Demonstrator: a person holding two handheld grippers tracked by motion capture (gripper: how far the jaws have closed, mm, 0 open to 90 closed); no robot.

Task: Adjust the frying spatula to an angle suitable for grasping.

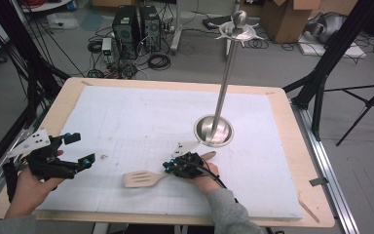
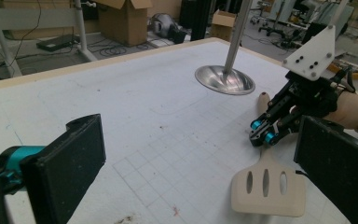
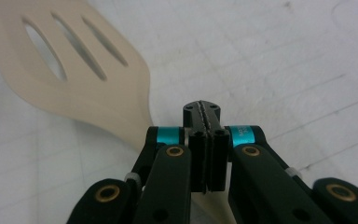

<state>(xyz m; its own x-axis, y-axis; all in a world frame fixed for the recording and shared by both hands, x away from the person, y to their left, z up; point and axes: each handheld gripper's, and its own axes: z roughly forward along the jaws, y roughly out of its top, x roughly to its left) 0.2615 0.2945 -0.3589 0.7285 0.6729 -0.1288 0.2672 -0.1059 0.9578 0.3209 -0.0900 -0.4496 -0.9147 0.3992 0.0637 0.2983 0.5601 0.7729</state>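
A pale wooden slotted spatula (image 1: 141, 179) lies flat on the white gridded mat (image 1: 141, 117), its blade pointing left. My right gripper (image 1: 168, 166) sits low over the spatula's handle, jaws pressed together; in the right gripper view the gripper (image 3: 202, 112) is shut pad to pad, with the spatula (image 3: 79, 74) passing underneath it. The handle's end pokes out past the hand. My left gripper (image 1: 80, 148) hovers near the table's left edge, open and empty. In the left gripper view its wide-apart gripper (image 2: 205, 158) frames the spatula (image 2: 268, 189) and the right gripper (image 2: 263, 135).
A steel stand with a round dish base (image 1: 214, 130) and a tall pole topped by a ball and hooks (image 1: 238, 27) rises right of centre, just behind my right hand. The wooden table rim (image 1: 292, 126) borders the mat. Computers, cables and boxes lie on the floor beyond.
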